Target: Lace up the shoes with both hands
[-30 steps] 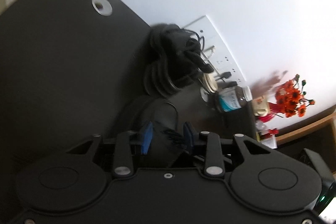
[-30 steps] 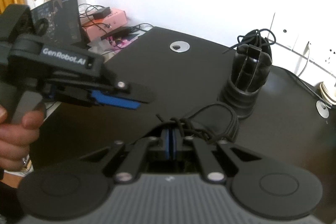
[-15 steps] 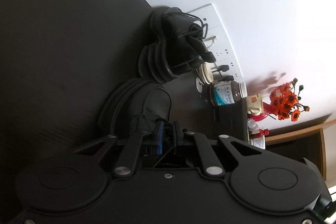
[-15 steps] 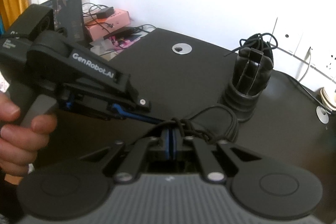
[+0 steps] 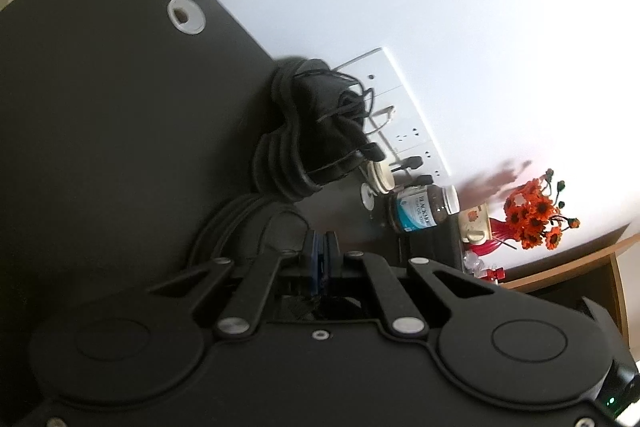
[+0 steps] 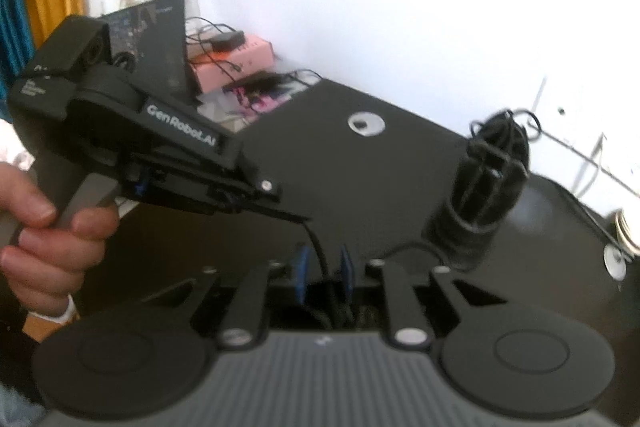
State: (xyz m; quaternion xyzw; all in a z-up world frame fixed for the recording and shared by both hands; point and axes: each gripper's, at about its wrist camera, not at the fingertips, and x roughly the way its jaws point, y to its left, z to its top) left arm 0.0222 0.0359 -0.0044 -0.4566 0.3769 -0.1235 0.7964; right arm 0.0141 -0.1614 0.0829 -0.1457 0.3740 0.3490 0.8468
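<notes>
Left wrist view: left gripper (image 5: 320, 247) low over the near shoe (image 5: 256, 227), blue pads pressed together with no gap showing. What they pinch cannot be made out from here. Near shoe lies just ahead of the fingers on the black table (image 5: 100, 107), mostly hidden under the gripper body. Far shoe (image 5: 316, 131) stands further back by the wall, loose laces spilling from its top. Behind it a white socket strip (image 5: 400, 107) on the wall. To the right, a brown jar (image 5: 420, 209) with a white lid, then orange flowers (image 5: 532, 215). A round metal grommet (image 5: 187, 16) is set in the tabletop.

Right wrist view, somewhat blurred: right gripper (image 6: 324, 267) has its blue pads parted, a clear gap between them. A black lace (image 6: 320, 247) runs up through that gap, touching neither pad as far as can be told. Its upper end is clamped in the thin fingertips of the left gripper (image 6: 296, 216), which reaches in from the left, held by a hand (image 6: 52, 231). Far shoe (image 6: 488, 183) upright on the table, well apart from both grippers. Pink box (image 6: 240, 61) and cables at the back left.
</notes>
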